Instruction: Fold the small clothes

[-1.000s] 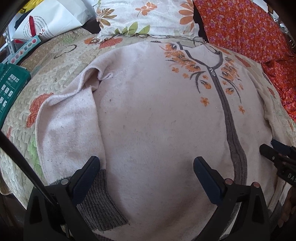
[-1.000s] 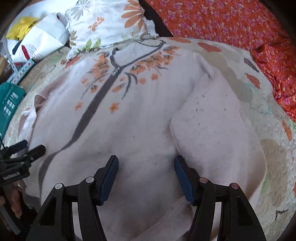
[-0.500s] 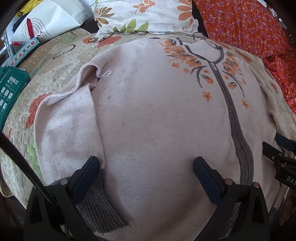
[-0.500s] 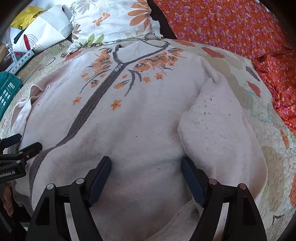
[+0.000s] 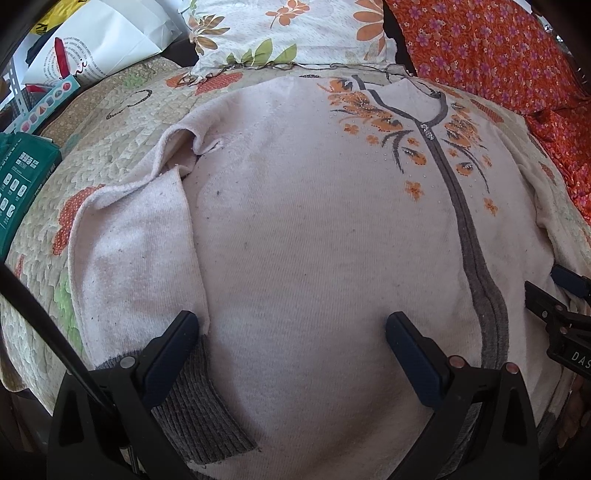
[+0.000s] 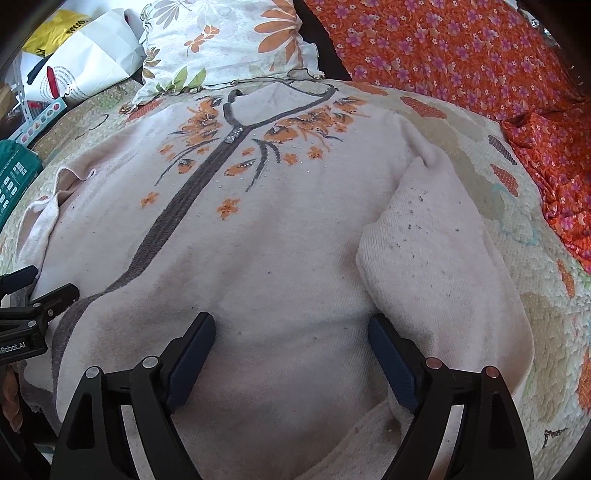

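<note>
Pale pink knit fills the left wrist view: a cardigan (image 5: 314, 240) is spread front-up on a quilted bedspread (image 5: 110, 122), its grey zip band (image 5: 469, 236) running down the right side among orange flower prints. One sleeve (image 5: 136, 251) is folded down along the garment's left edge, ending in a grey ribbed cuff (image 5: 199, 406). The left gripper (image 5: 291, 332) is held low over the hem with its jaws set wide and nothing clamped between them. At the right border, part of the right gripper (image 5: 561, 306) is seen. A floral pillow (image 5: 295, 33) and an orange cloth (image 5: 498, 55) lie beyond the collar, a white bag (image 5: 96, 48) at far left.

From the right wrist view, the cardigan (image 6: 277, 240) is seen lying flat, its other sleeve (image 6: 436, 258) folded along the right side. The right gripper (image 6: 291, 332) is poised over the lower body; its jaws are opening, with only flat fabric beneath them and nothing pinched. The left gripper (image 6: 33, 295) shows at the left border.
</note>
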`<action>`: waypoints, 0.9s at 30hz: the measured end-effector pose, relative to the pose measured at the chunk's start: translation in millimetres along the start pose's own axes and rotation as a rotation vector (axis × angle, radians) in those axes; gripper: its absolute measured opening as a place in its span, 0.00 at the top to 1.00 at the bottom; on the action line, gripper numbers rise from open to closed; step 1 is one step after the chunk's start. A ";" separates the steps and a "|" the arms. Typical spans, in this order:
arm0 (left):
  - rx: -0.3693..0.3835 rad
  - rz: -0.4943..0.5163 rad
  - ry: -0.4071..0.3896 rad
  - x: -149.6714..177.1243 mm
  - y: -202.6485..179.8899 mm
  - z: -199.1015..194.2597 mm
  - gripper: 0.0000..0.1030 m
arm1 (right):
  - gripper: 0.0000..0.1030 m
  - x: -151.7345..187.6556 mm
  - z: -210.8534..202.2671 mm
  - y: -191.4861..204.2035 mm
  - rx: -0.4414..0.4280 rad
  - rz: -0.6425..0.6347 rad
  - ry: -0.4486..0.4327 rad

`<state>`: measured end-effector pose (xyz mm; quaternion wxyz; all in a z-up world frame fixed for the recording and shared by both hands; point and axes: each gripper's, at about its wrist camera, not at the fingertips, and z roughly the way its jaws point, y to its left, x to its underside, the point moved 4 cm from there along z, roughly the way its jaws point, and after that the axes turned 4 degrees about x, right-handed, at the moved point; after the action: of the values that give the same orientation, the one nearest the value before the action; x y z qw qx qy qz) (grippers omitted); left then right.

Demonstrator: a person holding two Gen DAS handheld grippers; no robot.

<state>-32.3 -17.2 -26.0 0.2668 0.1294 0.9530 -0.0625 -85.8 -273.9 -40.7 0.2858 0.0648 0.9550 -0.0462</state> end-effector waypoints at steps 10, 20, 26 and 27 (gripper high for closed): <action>0.003 -0.002 0.001 0.0 0.3 -0.4 0.01 | 0.10 1.1 1.8 -0.6 0.013 -0.005 -0.015; 0.042 -0.204 -0.252 -43.3 72.9 -59.5 0.02 | 0.09 1.3 2.6 0.0 0.017 -0.005 -0.016; -0.029 -0.468 -0.123 -40.8 169.8 -43.6 0.02 | 0.08 1.2 3.3 -1.1 0.015 -0.006 -0.012; -0.018 -0.492 -0.090 -34.0 178.4 -39.0 0.02 | 0.08 1.4 3.3 -1.3 0.015 -0.007 -0.010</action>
<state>26.5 154.0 16.0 0.2871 -0.1117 0.9434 -0.1226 -85.3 -275.5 -44.2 0.2901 0.0634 0.9533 -0.0548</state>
